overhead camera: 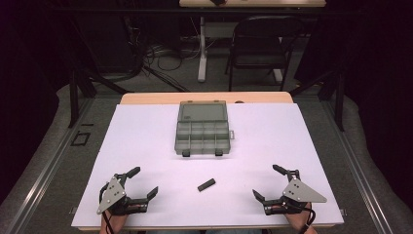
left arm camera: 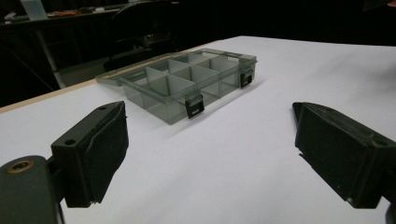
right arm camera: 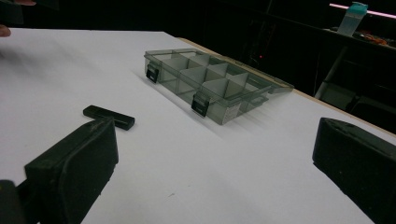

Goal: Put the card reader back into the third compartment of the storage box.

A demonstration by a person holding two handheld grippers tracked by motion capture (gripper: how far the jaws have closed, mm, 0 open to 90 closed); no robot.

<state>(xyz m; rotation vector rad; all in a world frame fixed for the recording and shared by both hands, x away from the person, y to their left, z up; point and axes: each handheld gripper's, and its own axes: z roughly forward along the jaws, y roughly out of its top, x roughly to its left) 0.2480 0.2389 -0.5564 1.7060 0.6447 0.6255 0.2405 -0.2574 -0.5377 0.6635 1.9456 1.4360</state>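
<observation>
Both jaws apart, the left gripper point(overhead camera: 138, 181) and right gripper point(overhead camera: 269, 182) rested at the table's point(overhead camera: 146, 131) near corners, an open compartment box point(overhead camera: 201, 130) toward its far edge, a black bar point(overhead camera: 206, 185) near its near edge.

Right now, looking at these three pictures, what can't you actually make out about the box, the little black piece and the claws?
- Organizer box: in the high view its compartments are too small and dark to show any contents.
- Small black bar: too small in the high view to identify; in the right claw view one end sits behind the claw's jaw.
- Left claw and right claw: the person's hands are cut off by the bottom edge.
</observation>
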